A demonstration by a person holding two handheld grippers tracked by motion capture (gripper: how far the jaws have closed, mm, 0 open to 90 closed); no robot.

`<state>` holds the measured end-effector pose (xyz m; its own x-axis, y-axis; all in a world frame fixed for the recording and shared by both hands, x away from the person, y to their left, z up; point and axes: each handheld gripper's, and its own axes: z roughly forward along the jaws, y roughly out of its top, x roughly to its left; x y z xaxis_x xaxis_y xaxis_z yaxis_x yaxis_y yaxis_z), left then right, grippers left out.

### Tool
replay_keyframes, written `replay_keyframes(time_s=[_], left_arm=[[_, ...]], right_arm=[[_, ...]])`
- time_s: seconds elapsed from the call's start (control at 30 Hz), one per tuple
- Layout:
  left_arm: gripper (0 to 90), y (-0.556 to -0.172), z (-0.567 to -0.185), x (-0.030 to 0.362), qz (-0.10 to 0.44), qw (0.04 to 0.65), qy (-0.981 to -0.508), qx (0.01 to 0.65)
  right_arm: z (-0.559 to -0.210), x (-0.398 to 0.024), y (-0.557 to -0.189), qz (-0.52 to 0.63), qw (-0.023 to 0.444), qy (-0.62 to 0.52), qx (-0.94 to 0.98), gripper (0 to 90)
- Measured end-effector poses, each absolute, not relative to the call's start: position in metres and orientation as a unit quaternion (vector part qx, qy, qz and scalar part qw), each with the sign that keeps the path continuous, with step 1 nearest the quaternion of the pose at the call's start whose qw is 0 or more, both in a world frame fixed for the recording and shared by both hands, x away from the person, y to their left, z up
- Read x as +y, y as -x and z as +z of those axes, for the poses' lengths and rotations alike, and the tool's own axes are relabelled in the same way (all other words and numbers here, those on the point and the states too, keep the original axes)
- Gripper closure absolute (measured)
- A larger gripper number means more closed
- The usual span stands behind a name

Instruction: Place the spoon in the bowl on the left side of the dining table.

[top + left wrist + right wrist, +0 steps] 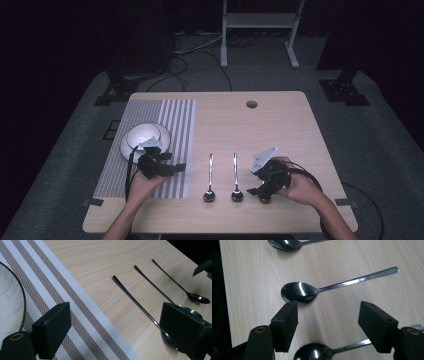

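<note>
On the table (280, 115): striped mat (175, 120) at left, three spoons to its right.
Spoon (312, 291): flat, near the right gripper (328, 322).
Grippers: right open, empty; left (112, 335) open, idle.
Advice: likely straddle the handle, close squarely.

Both forearms come in from the near edge of the table (300, 115). The left hand (141, 184) holds the left gripper (172, 168) low over the table's left half, pointing toward its middle; the jaws stand wide apart with nothing between the pads. The right hand (299, 186) holds the right gripper (256, 192) low over the table's right half, near the front edge, pointing left and tilted down; its jaws are parted and grip nothing.
</note>
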<state>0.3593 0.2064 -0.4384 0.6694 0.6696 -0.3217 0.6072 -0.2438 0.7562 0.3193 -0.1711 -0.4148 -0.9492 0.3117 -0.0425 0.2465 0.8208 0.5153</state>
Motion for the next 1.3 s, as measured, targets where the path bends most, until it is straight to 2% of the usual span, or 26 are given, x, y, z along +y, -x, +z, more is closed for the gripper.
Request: replay_keyframes(time_s=[0.43, 0.7, 0.87, 1.17, 1.3], left_arm=[[9.5, -0.361, -0.441, 0.21, 0.028, 0.469, -0.78, 0.413], [9.6, -0.363, -0.444, 0.204, -0.014, 0.485, -0.771, 0.413], [9.7, -0.367, -0.449, 0.184, -0.05, 0.479, -0.778, 0.404], [12.0, -0.365, -0.447, 0.127, -0.086, 0.465, -0.808, 0.352], [12.1, -0.371, -0.449, 0.113, -0.097, 0.461, -0.809, 0.351]], right_arm=[[-0.417, -0.13, -0.32, 0.217, 0.069, -0.092, 0.969, 35.2], [-0.431, -0.114, -0.313, 0.18, 0.102, -0.06, 0.976, 38.3], [-0.442, -0.105, -0.302, 0.149, 0.145, -0.039, 0.977, 39.5], [-0.446, -0.102, -0.299, 0.157, 0.156, -0.048, 0.974, 40.9], [-0.447, -0.105, -0.299, 0.168, 0.153, -0.055, 0.972, 42.4]])
